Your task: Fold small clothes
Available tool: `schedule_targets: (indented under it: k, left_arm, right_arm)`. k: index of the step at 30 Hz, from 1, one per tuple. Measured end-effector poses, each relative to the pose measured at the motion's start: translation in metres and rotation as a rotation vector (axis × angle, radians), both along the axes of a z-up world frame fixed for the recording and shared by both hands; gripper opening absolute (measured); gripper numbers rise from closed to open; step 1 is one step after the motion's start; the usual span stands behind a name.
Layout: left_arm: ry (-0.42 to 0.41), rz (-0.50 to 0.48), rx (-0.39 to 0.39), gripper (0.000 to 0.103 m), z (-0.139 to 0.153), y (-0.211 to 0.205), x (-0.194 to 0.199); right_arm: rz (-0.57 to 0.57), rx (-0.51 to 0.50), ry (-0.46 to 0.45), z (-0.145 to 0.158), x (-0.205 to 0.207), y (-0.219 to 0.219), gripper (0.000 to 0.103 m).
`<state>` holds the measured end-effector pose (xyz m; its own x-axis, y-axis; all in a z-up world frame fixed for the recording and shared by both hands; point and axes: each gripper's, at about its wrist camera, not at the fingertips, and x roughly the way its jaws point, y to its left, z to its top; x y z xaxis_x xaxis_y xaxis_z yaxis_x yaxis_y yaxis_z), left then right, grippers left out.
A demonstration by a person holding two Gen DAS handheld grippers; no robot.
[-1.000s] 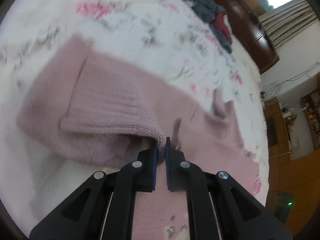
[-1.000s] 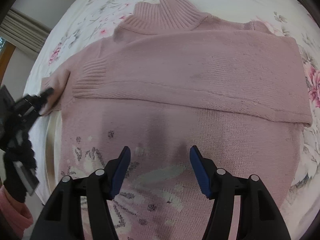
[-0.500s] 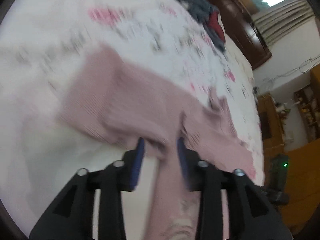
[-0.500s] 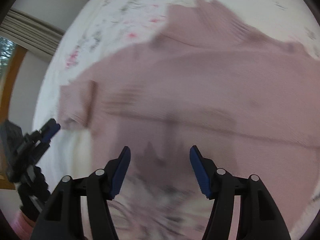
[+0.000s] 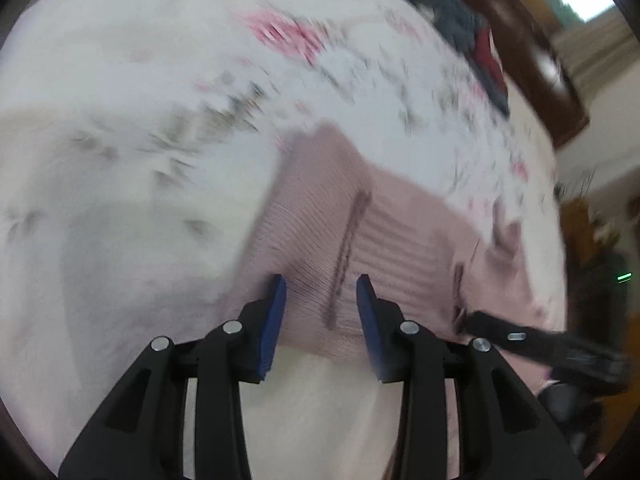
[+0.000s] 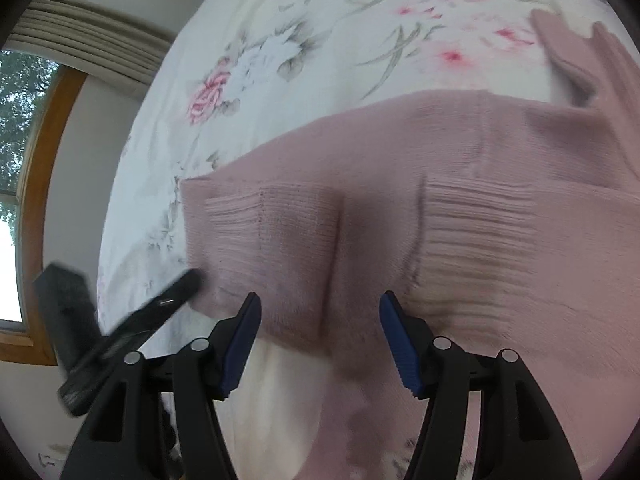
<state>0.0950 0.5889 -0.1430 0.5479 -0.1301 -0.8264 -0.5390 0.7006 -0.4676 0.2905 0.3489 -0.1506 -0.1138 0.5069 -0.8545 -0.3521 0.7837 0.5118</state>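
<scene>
Dusty-pink knit sweater (image 6: 460,200), lying flat on a floral bedsheet, sleeves folded in across the body. Two ribbed cuffs (image 6: 296,236) side by side near the close edge; ribbed high collar (image 6: 576,52) at far right.

A bed (image 6: 320,20) covered in a white sheet printed with pink and grey flowers carries everything. A dusty-pink knitted sweater (image 6: 460,184) lies spread flat on it, and a heap of dark grey and red clothes (image 5: 472,40) sits near the far edge.
</scene>
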Motion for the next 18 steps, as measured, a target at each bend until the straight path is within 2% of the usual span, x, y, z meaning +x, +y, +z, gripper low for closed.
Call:
schedule_targets:
  k: [3, 5, 6, 7, 10, 15, 18]
  left_arm:
    - [-0.013, 0.045, 0.006, 0.037, 0.009, 0.012, -0.019]
    - [0.004, 0.057, 0.005, 0.037, 0.010, 0.015, -0.028]
    - [0.012, 0.058, 0.007, 0.037, 0.010, 0.014, -0.029]
    - [0.017, 0.061, 0.010, 0.037, 0.009, 0.013, -0.030]
    - [0.025, 0.064, 0.018, 0.037, 0.008, 0.011, -0.032]
    - [-0.003, 0.029, 0.057, 0.037, 0.018, -0.006, -0.020]
    - [-0.018, -0.024, 0.068, 0.037, 0.024, -0.023, -0.005]
  right_arm:
    - [-0.016, 0.003, 0.052, -0.015, 0.005, 0.007, 0.062]
    - [-0.012, 0.014, 0.078, -0.022, 0.005, 0.014, 0.058]
    - [0.000, 0.017, 0.086, -0.025, 0.005, 0.019, 0.050]
    - [0.019, 0.005, 0.087, -0.028, 0.004, 0.024, 0.036]
    - [0.035, 0.044, 0.097, -0.024, 0.007, 0.027, 0.011]
    - [0.004, 0.136, 0.036, 0.018, 0.006, -0.008, 0.009]
    - [-0.013, 0.139, -0.039, 0.048, 0.007, -0.045, 0.009]
